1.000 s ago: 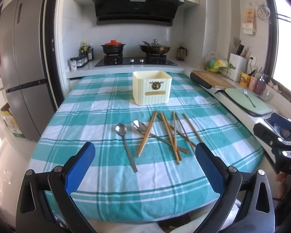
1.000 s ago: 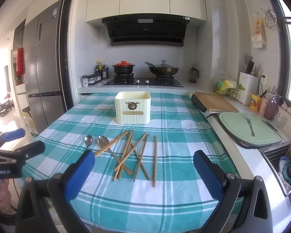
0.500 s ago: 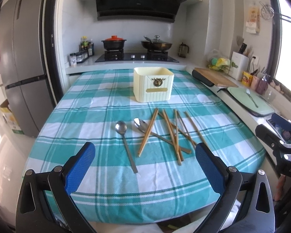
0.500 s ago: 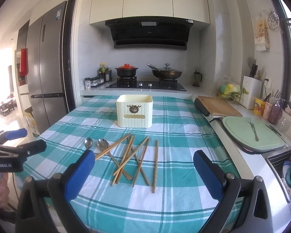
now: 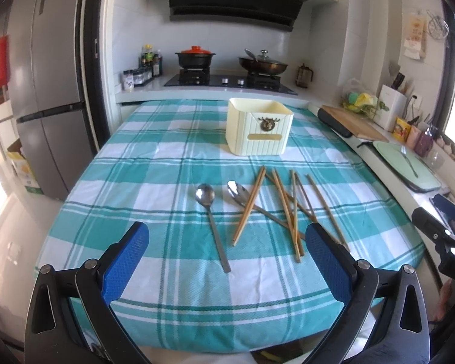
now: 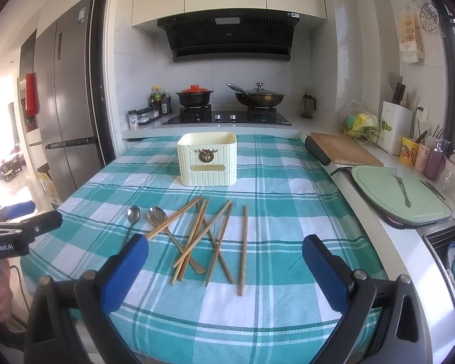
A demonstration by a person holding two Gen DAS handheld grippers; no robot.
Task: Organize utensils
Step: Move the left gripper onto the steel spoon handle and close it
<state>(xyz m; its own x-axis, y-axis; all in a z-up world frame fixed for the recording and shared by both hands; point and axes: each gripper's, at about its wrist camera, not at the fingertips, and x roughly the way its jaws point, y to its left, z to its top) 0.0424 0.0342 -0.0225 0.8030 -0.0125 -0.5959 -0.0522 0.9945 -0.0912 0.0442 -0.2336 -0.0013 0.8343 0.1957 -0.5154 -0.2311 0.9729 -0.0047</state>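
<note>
left wrist view: left gripper [image 5: 227, 261] has tilted down and closer over the past second, fingers spread, empty. right gripper [image 6: 224, 270] likewise released. spoons [image 5: 210, 212] and chopsticks [image 5: 285, 209] lie untouched on desk [image 5: 136, 182] before cream holder [image 5: 259, 130]; approach only.

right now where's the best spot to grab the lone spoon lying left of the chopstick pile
Probably mid-handle of the lone spoon, from above with the open left gripper. It lies flat on the tablecloth, clear of the chopsticks, handle pointing toward the gripper, jaws straddling its width.
</note>
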